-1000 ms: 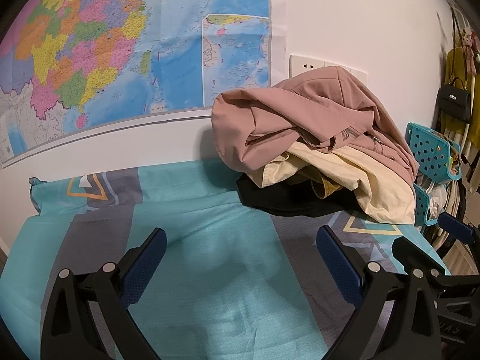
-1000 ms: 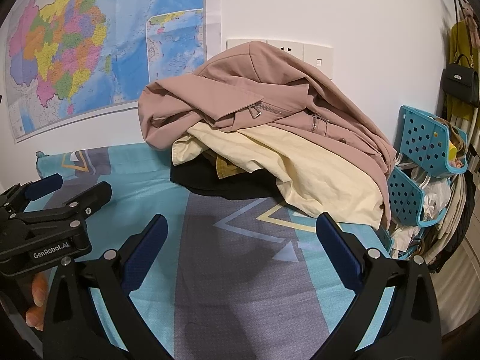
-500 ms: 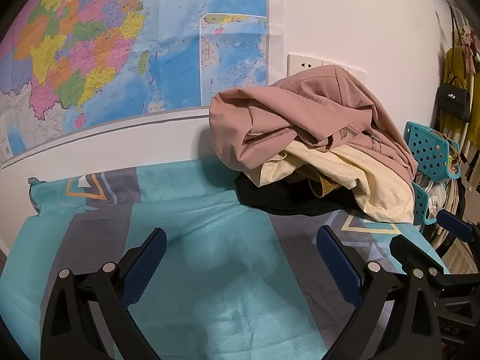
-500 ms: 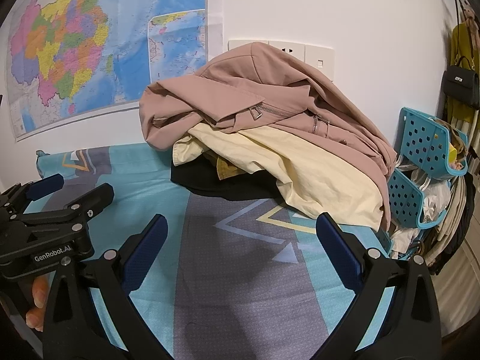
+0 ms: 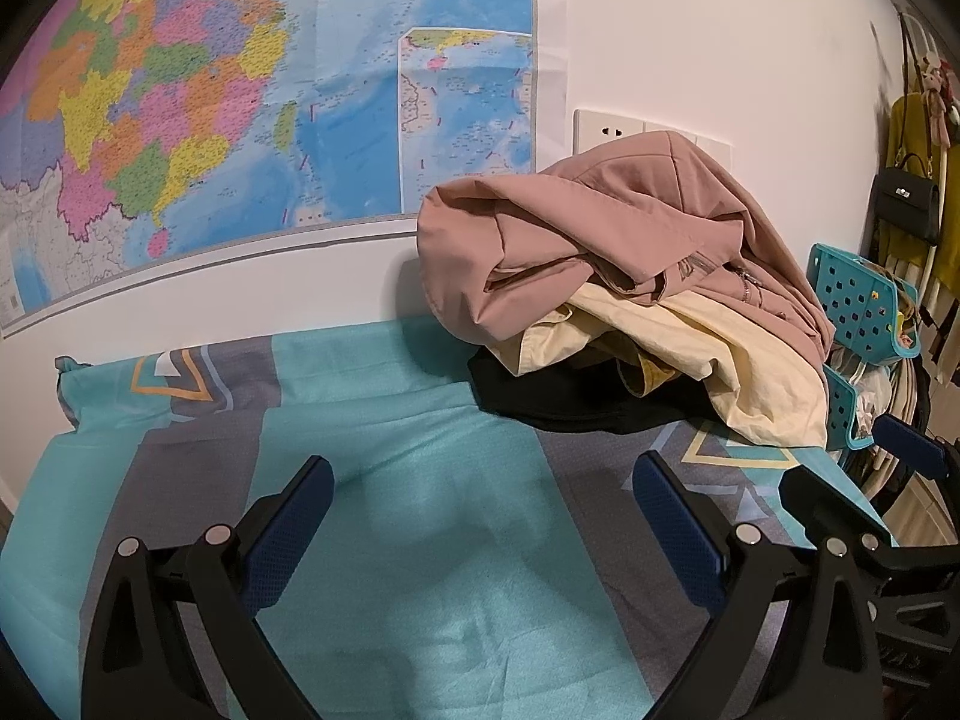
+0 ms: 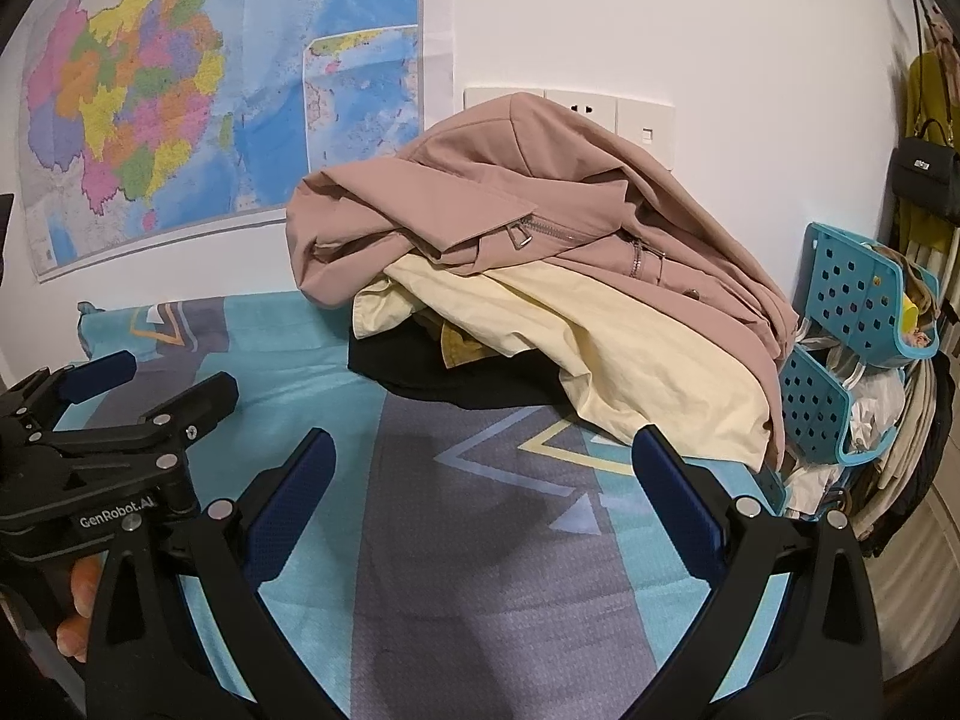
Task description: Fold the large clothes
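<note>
A heap of clothes lies at the far right of the bed against the wall: a dusty-pink zip jacket (image 5: 648,234) (image 6: 540,210) on top, a cream garment (image 5: 720,354) (image 6: 612,354) under it, a black one (image 5: 570,396) (image 6: 432,378) at the bottom. My left gripper (image 5: 480,516) hovers open over the teal sheet, well short of the heap. My right gripper (image 6: 480,504) is open too, nothing between its fingers, its right finger close to the cream hem. The left gripper (image 6: 120,402) also shows at the left of the right wrist view.
The bed sheet (image 5: 390,480) (image 6: 480,540) is teal and grey with triangle prints. A wall map (image 5: 240,120) hangs behind. Teal perforated baskets (image 5: 858,312) (image 6: 852,324) with laundry stand at the bed's right edge; a black handbag (image 6: 924,174) hangs beyond. Wall sockets (image 6: 600,108) sit above the heap.
Both views have drifted only slightly; the heap looks a touch nearer in the right wrist view. Both grippers stay open and the clothes have not moved.
</note>
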